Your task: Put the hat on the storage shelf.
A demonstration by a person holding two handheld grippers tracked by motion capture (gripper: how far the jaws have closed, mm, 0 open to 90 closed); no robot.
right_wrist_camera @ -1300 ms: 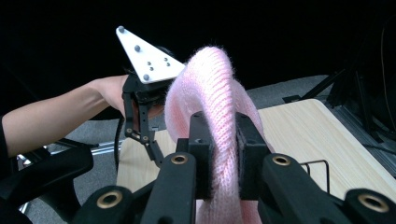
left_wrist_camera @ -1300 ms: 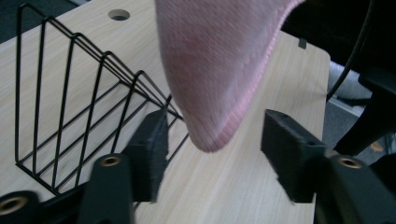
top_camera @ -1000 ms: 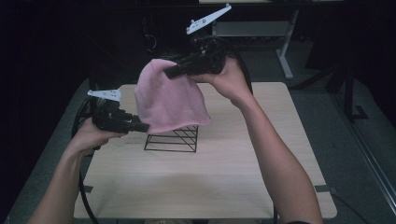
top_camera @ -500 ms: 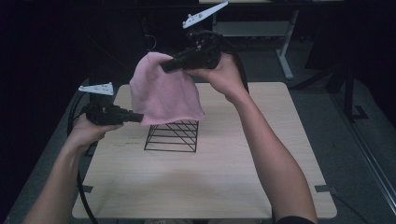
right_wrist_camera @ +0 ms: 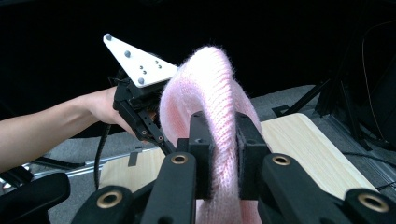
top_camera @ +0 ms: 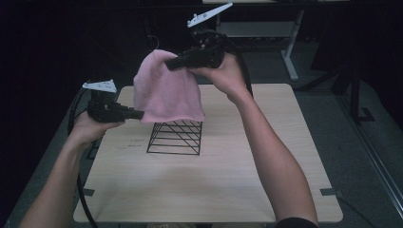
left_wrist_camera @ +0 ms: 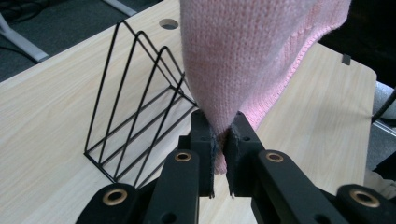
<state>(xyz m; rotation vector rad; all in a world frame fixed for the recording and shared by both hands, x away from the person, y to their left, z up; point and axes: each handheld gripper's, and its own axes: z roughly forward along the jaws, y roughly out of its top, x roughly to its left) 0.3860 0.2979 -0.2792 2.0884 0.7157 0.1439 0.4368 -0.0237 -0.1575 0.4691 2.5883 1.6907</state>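
Pink knit hat point(top_camera: 166, 90) hangs in the air above the far half of the table point(top_camera: 266, 190), stretched between both tools. The right hand-held gripper point(top_camera: 172, 64) is raised highest, its jaws pinched tight on the hat's top fold, the wool bulging up between them in the right gripper view. The left hand-held gripper point(top_camera: 139, 114) sits lower, near the table's left edge, its jaws clamped on the hat's ribbed lower hem. A black wire rack point(top_camera: 175, 137) stands on the table directly beneath the hat, toward the far edge.
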